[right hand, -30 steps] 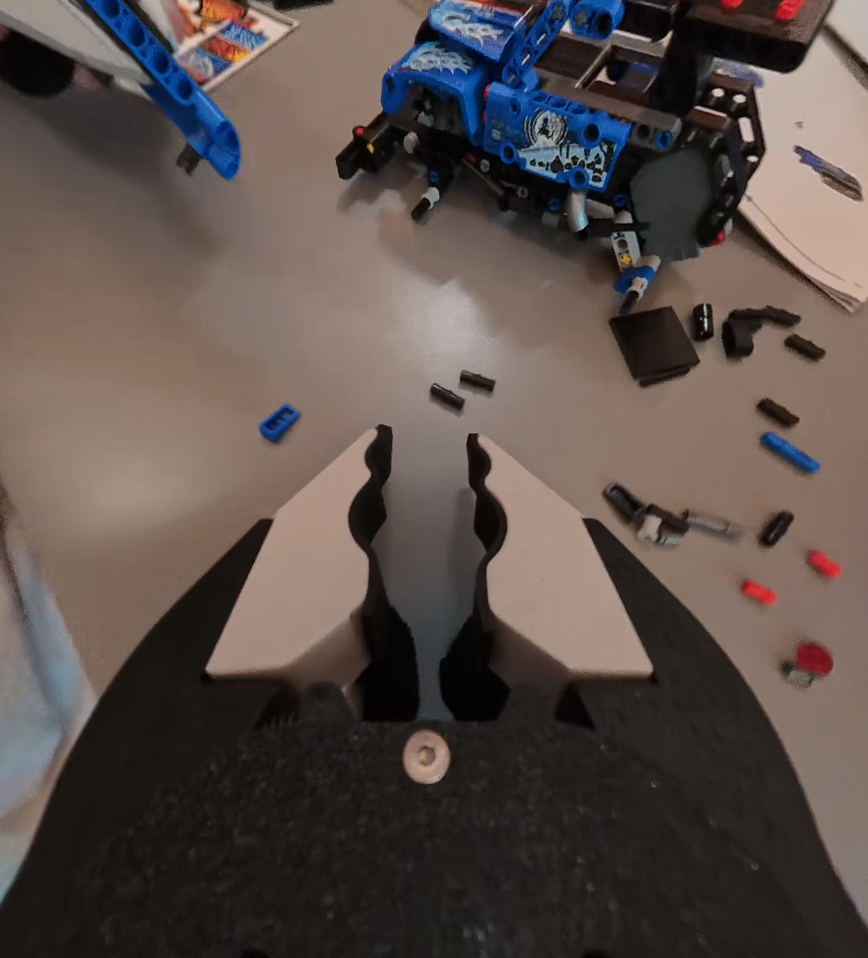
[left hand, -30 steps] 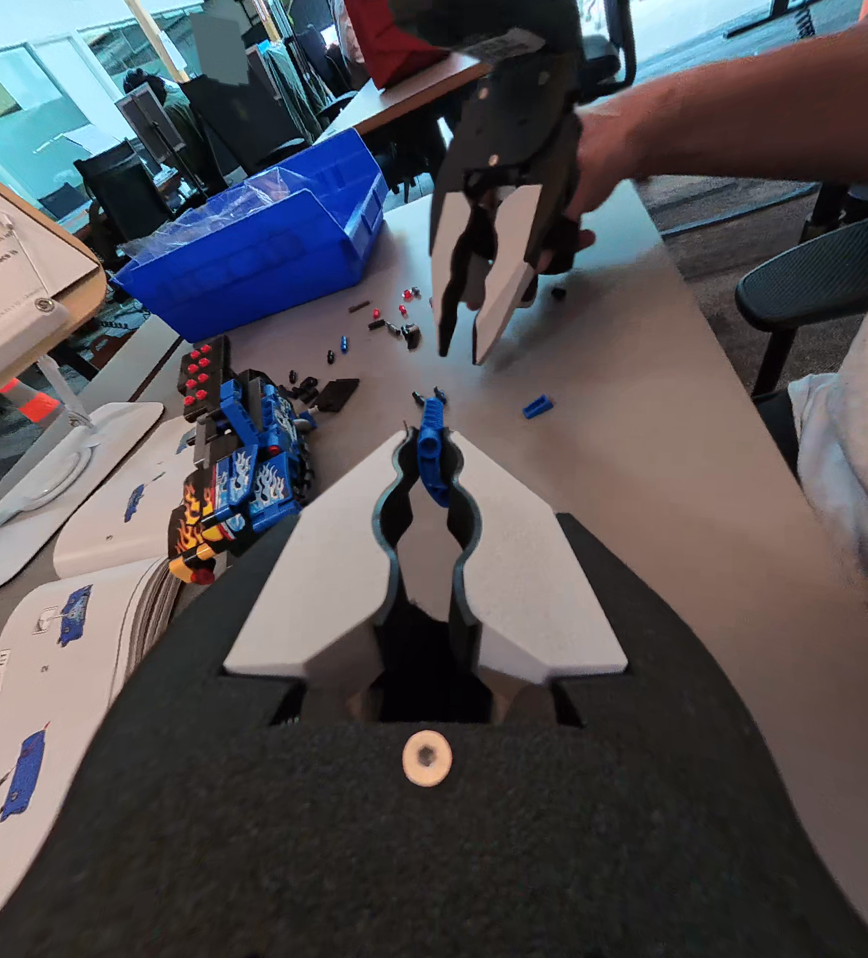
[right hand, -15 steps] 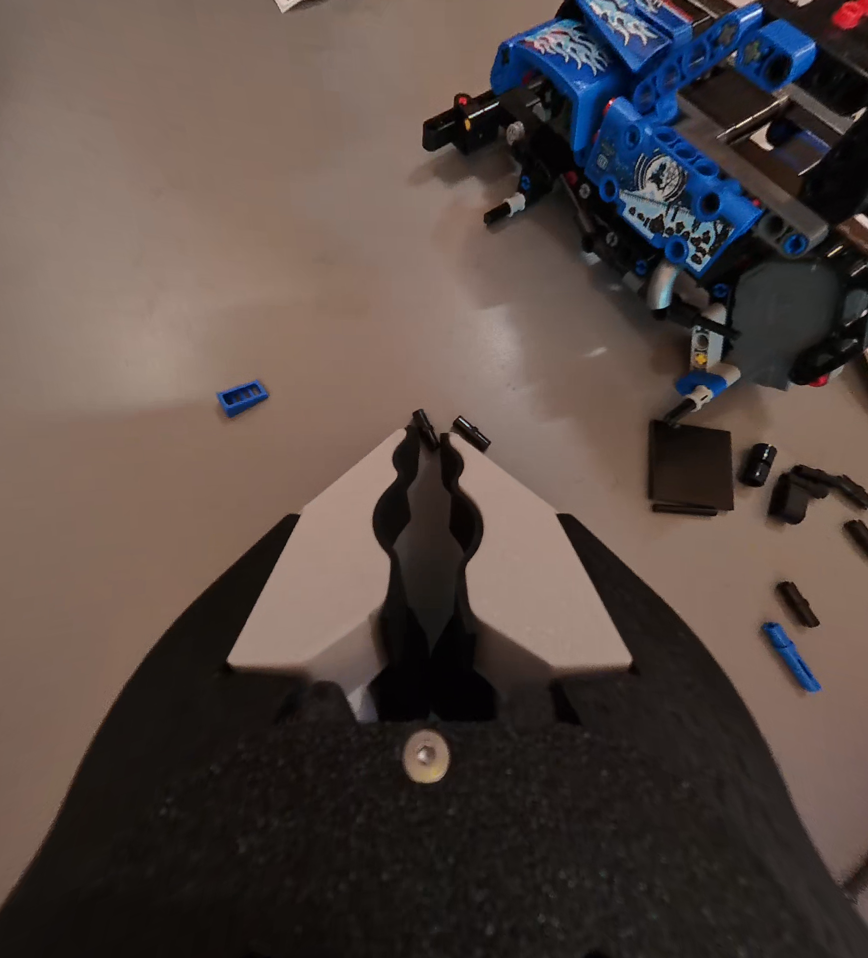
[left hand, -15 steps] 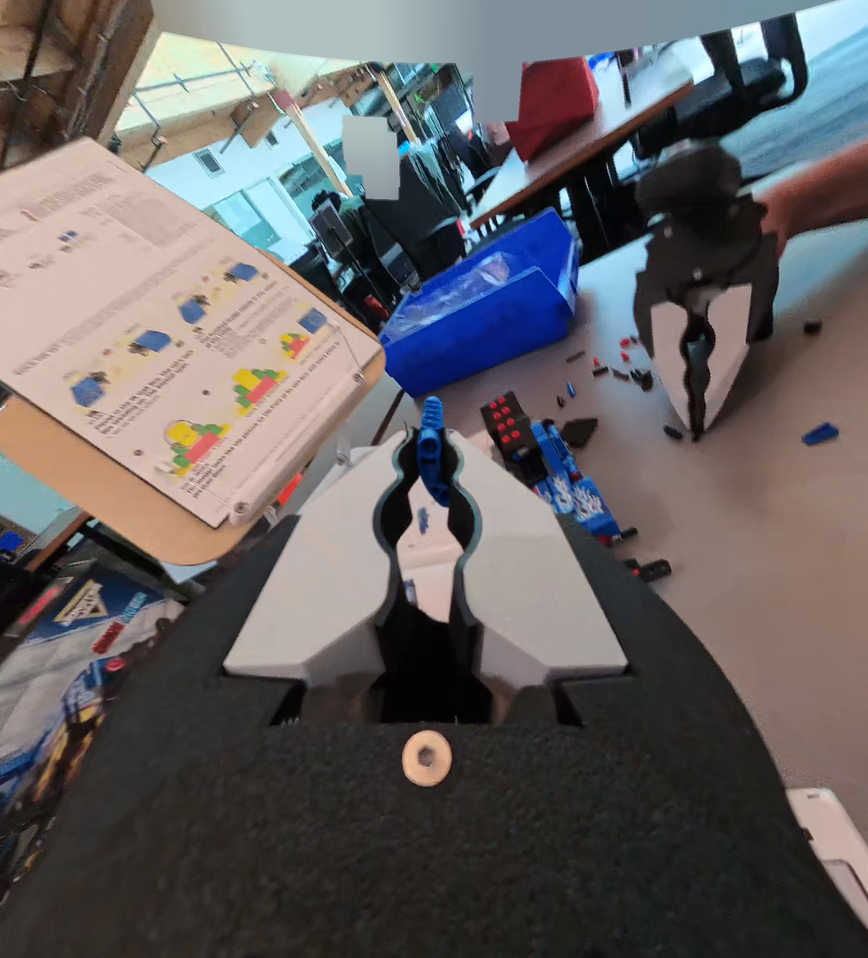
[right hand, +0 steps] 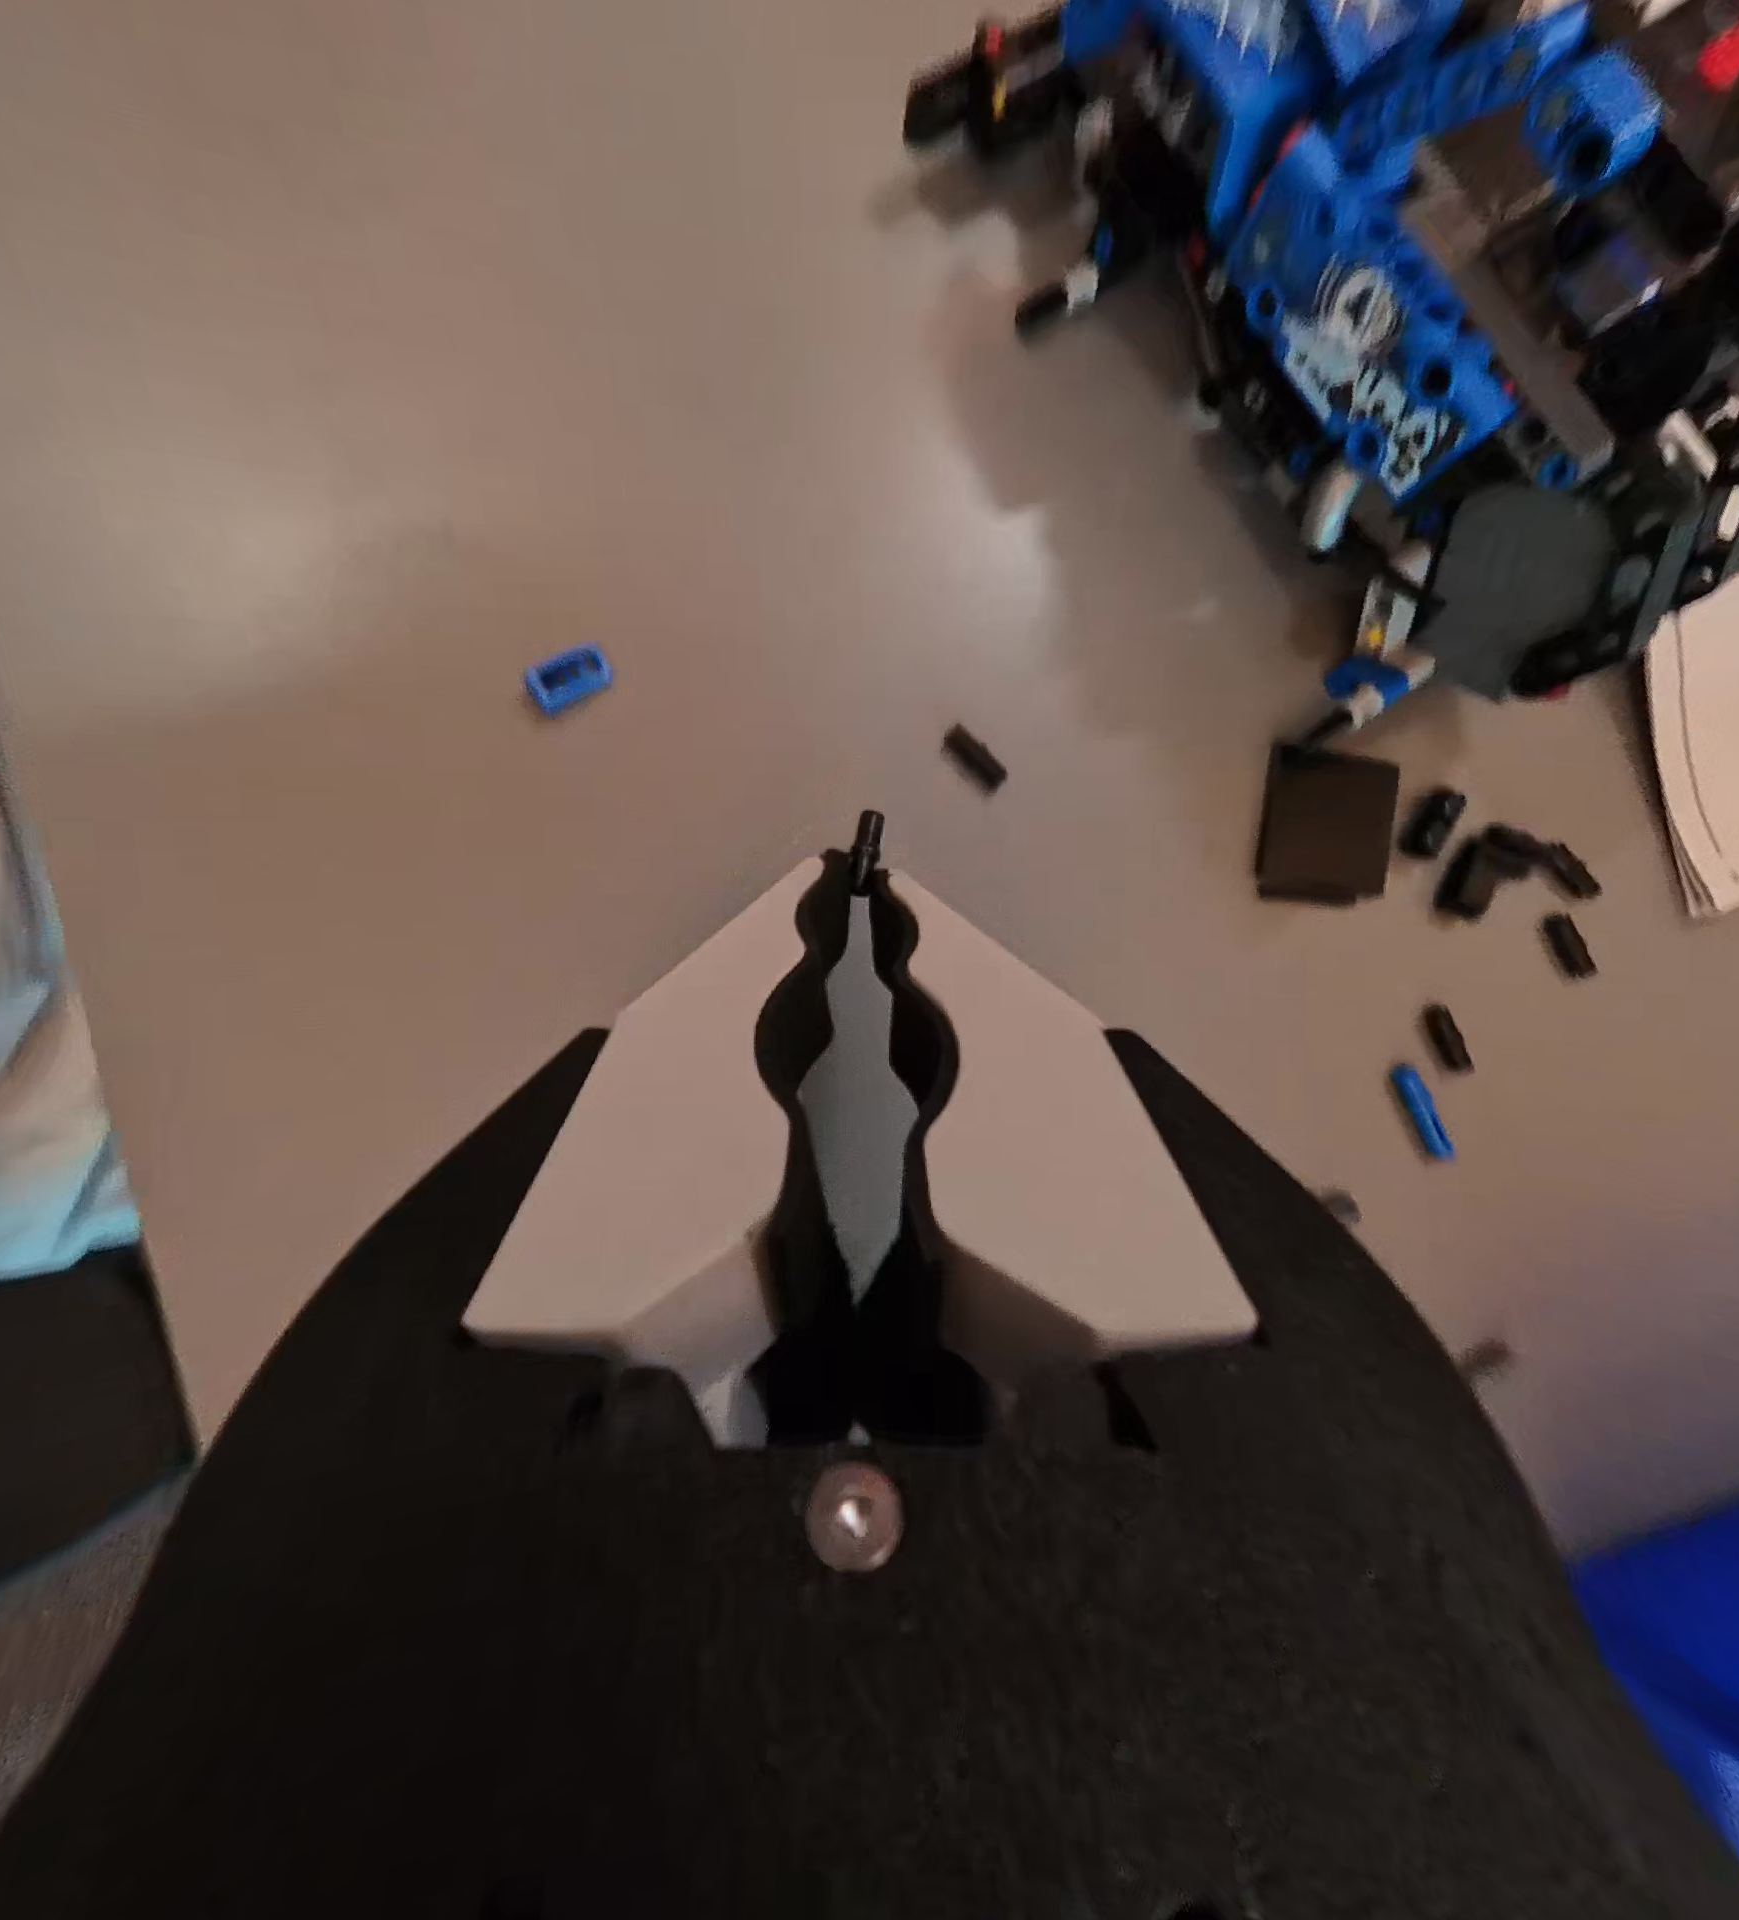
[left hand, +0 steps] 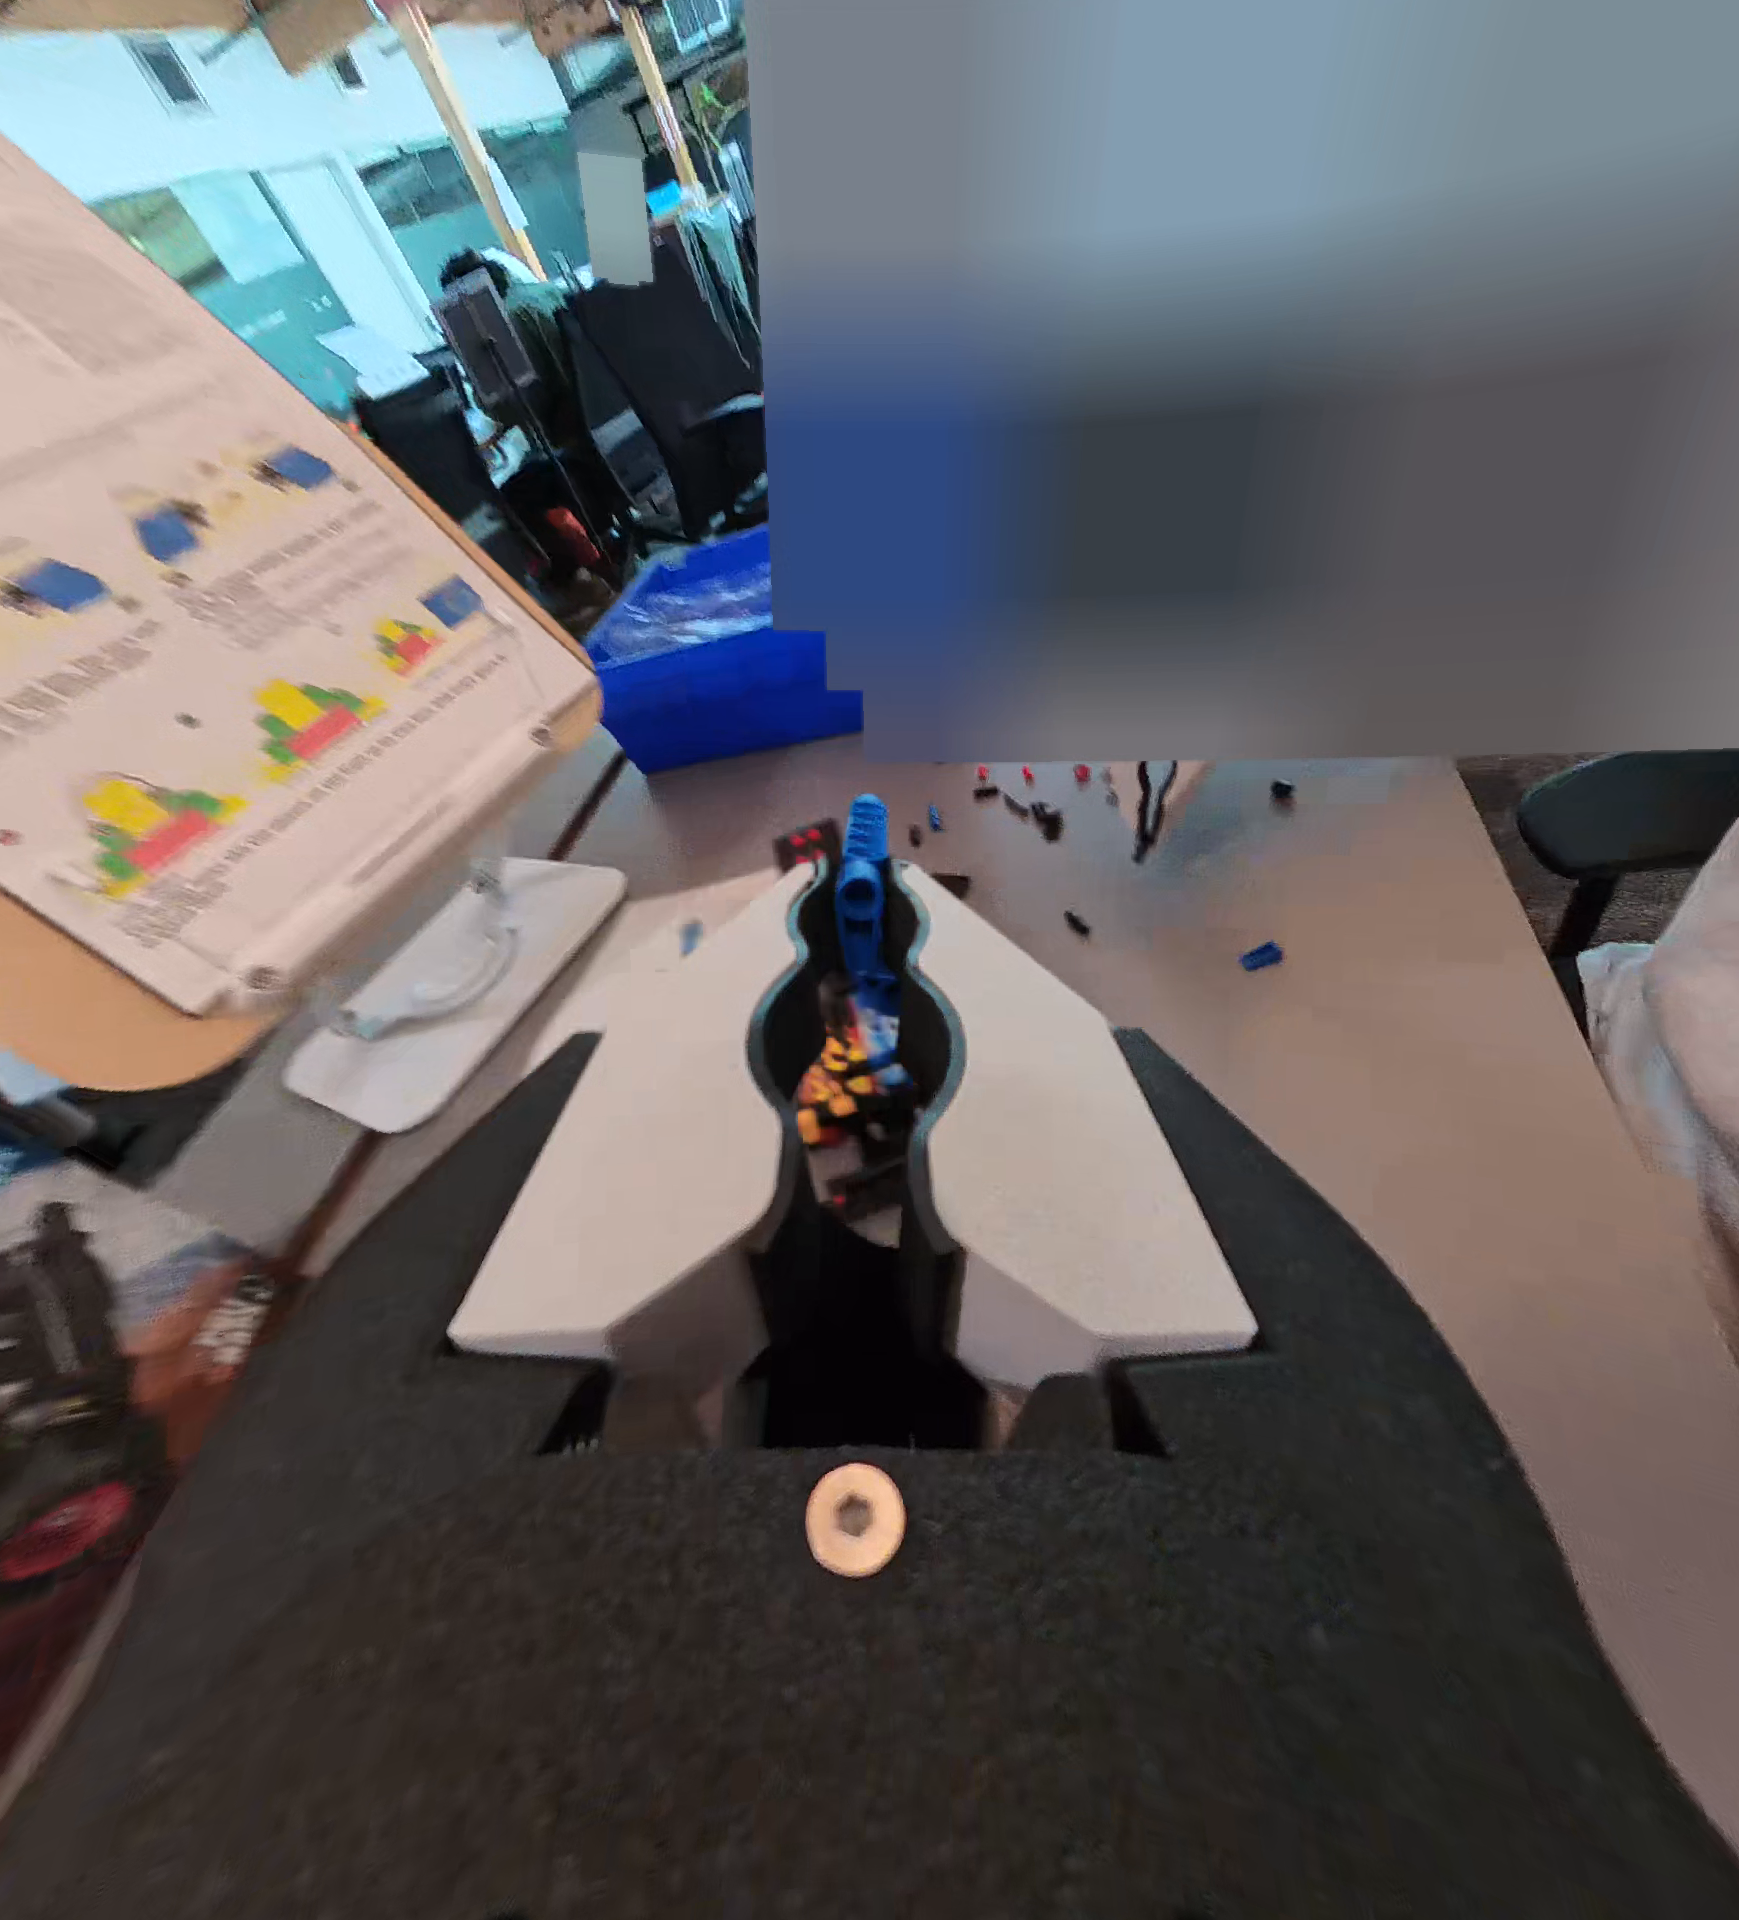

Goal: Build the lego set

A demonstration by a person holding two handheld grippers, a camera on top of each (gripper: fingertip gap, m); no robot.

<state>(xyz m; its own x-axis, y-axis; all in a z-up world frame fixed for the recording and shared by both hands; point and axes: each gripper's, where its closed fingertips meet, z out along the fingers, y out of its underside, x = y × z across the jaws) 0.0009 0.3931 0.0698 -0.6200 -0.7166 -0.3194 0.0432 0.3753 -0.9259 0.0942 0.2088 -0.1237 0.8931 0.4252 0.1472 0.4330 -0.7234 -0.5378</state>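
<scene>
My left gripper [left hand: 860, 883] is shut on a blue lego beam [left hand: 863, 894] that sticks out past the fingertips, held above the table. Part of the blue, black and flame-patterned lego truck shows through the gap between its fingers. My right gripper [right hand: 857, 868] is shut on a small black pin [right hand: 865, 847] and holds it above the table. The truck [right hand: 1447, 312] stands at the upper right of the right wrist view. A second black pin [right hand: 974, 756] lies just beyond the right fingertips.
A small blue plate [right hand: 567, 680] lies alone on the table [right hand: 429, 416]. A black tile [right hand: 1324, 821], black pins and a blue pin [right hand: 1422, 1110] lie right of the gripper. A tilted instruction sheet [left hand: 169, 623] on a stand and a blue bin [left hand: 719, 665] stand at the left. Spacing between my two grippers at the tips: around 30 cm. My right gripper is the nearer one to the small blue plate [right hand: 567, 680]: about 7 cm, against 25 cm. Seen from the left wrist view [left hand: 1259, 954] as well.
My right gripper closed on a black pin on the table and lifted it. My left gripper swung and tilted with the blue beam, now over the truck.
</scene>
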